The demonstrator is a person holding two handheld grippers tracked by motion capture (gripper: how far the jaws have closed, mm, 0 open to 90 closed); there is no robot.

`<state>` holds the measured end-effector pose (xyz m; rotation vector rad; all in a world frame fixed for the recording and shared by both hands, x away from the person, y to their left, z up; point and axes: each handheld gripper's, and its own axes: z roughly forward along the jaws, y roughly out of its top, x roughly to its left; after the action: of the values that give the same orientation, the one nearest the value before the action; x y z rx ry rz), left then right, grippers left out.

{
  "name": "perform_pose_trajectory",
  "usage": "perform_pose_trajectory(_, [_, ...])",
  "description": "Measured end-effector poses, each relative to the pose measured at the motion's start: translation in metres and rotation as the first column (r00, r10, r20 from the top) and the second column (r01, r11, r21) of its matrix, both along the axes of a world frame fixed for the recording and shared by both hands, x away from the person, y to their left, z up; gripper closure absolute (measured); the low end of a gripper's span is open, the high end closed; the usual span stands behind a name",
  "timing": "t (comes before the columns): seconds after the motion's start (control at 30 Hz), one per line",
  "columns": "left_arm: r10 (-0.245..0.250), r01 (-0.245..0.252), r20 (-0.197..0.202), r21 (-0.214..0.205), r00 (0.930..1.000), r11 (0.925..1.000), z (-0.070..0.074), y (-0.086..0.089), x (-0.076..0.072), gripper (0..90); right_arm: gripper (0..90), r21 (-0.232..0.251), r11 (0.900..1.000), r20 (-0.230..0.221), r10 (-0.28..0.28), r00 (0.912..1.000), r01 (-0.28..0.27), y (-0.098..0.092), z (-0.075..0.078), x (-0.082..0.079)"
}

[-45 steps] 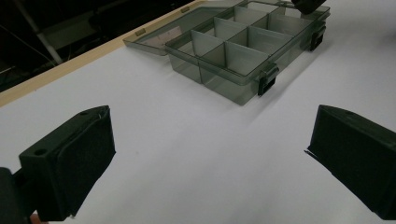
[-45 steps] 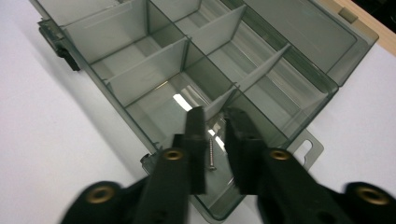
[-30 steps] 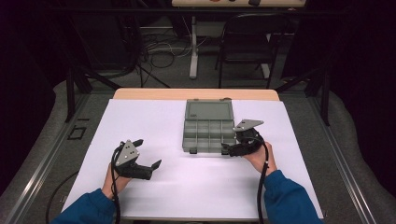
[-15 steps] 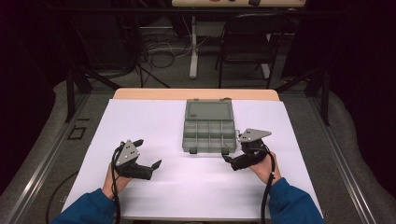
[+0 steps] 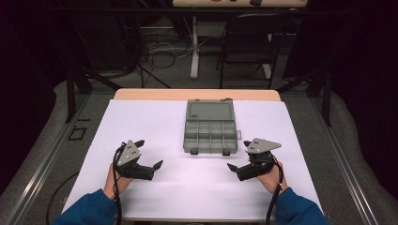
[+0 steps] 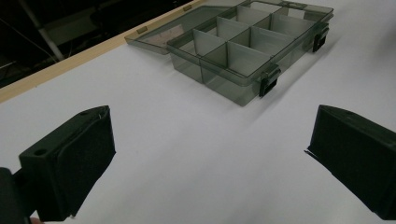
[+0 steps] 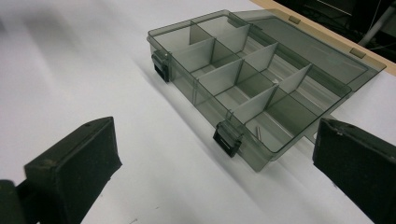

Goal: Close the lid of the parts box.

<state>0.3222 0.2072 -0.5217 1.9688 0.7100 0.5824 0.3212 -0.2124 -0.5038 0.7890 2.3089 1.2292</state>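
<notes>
Withdrawn from the open compartment box (image 5: 210,132), right gripper (image 5: 238,169) jaws spread empty; left gripper (image 5: 151,158) likewise open.

No writing, label, brand, number or sign can be read anywhere here: the clear grey compartment box (image 5: 210,132) ahead of both grippers bears no lettering on its lid, dividers or black latches, and the white table cover (image 5: 187,187) under them is blank. The grey plates on top of the grippers carry no legible marks either, and the small shapes at the far top edge of the high view are too small to make out
</notes>
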Motion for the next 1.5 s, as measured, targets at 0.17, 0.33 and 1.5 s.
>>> perform_pose_trajectory(0.17, [0.01,-0.01,-0.011,-0.003,0.9999,0.9999,0.003,-0.003,0.004,0.0,0.0,-0.005,1.0,0.01,0.003,0.9999,-0.003,0.0,-0.001,-0.001])
perform_pose_trajectory(0.33, [0.006,-0.006,-0.009,0.015,0.9999,0.9999,0.007,-0.009,0.011,0.0,0.0,-0.006,1.0,0.014,0.005,0.9999,-0.005,-0.001,-0.001,0.001])
perform_pose_trajectory(1.5, [-0.01,0.014,-0.094,0.045,0.9955,0.9989,0.023,-0.073,0.064,0.0,0.0,-0.026,0.9996,0.012,-0.009,0.9999,0.009,-0.004,0.002,0.002])
